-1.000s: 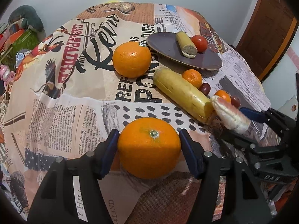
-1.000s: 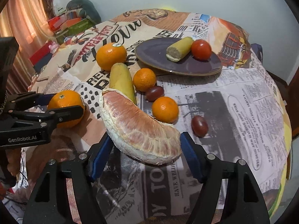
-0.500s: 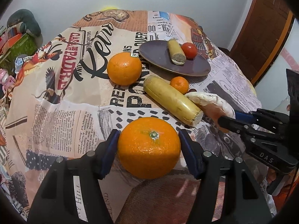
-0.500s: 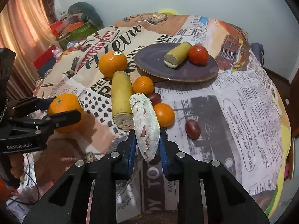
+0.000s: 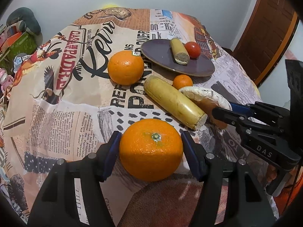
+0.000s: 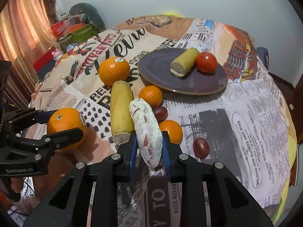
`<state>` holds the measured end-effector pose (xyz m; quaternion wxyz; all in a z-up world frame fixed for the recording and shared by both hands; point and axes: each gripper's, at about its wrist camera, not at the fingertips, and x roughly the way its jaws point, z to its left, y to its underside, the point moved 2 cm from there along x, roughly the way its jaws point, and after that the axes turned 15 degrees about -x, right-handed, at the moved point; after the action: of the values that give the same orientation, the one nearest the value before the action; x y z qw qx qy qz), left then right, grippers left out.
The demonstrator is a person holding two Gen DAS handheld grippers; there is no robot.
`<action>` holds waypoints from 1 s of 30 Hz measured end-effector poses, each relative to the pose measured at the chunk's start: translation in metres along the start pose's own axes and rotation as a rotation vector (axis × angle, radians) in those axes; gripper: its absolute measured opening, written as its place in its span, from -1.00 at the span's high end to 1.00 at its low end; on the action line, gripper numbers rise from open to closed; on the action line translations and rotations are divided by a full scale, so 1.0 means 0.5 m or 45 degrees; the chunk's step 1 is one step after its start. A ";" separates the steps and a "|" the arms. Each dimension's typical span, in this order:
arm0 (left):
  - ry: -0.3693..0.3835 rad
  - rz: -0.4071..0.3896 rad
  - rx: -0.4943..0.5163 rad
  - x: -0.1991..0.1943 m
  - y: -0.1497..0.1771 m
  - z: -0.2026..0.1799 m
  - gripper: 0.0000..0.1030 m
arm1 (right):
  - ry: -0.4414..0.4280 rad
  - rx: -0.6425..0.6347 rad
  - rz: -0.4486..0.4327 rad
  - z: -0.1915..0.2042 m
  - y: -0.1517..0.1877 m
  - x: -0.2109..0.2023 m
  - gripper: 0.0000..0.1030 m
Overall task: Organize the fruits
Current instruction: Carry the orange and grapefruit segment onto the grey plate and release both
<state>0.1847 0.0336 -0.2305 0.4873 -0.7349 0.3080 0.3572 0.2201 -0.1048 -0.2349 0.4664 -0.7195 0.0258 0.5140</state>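
Note:
My left gripper (image 5: 151, 149) is shut on a large orange (image 5: 151, 149), held above the table's near edge; it also shows in the right wrist view (image 6: 65, 127). My right gripper (image 6: 148, 145) is shut on a pomelo wedge (image 6: 146, 130), held on edge above the table; the wedge also shows in the left wrist view (image 5: 203, 99). A dark plate (image 6: 157, 70) at the back holds a short banana piece (image 6: 183, 62) and a tomato (image 6: 206, 62). A second orange (image 6: 114, 71), a long banana piece (image 6: 121, 111), two mandarins (image 6: 151, 96) (image 6: 171, 131) and two grapes (image 6: 160, 113) (image 6: 201, 147) lie on the cloth.
The round table is covered with a newspaper-print cloth (image 6: 255, 124) that falls off at the right and near edges. Toys and boxes (image 6: 75, 30) sit beyond the table at the back left, by a curtain (image 6: 22, 30). A wooden door (image 5: 269, 32) stands at the right.
My right gripper closed on the pomelo wedge, turned it on edge and lifted it. Both grippers pulled back and up a little; the left still holds the orange.

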 end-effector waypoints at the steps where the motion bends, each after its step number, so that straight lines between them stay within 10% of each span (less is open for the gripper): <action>1: 0.003 -0.008 -0.003 -0.003 -0.004 0.001 -0.24 | 0.007 -0.007 -0.014 0.001 -0.002 -0.009 0.58; 16: 0.052 -0.166 0.014 -0.049 -0.115 -0.048 -0.24 | 0.098 0.032 -0.209 -0.070 -0.058 -0.121 0.59; 30: 0.051 -0.186 0.039 0.022 -0.215 -0.099 -0.24 | 0.149 0.025 -0.147 -0.150 -0.076 -0.074 0.59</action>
<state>0.2881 0.0222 -0.1726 0.5168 -0.7549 0.2687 0.3014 0.2762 -0.1522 -0.1793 0.5000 -0.7440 0.0164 0.4429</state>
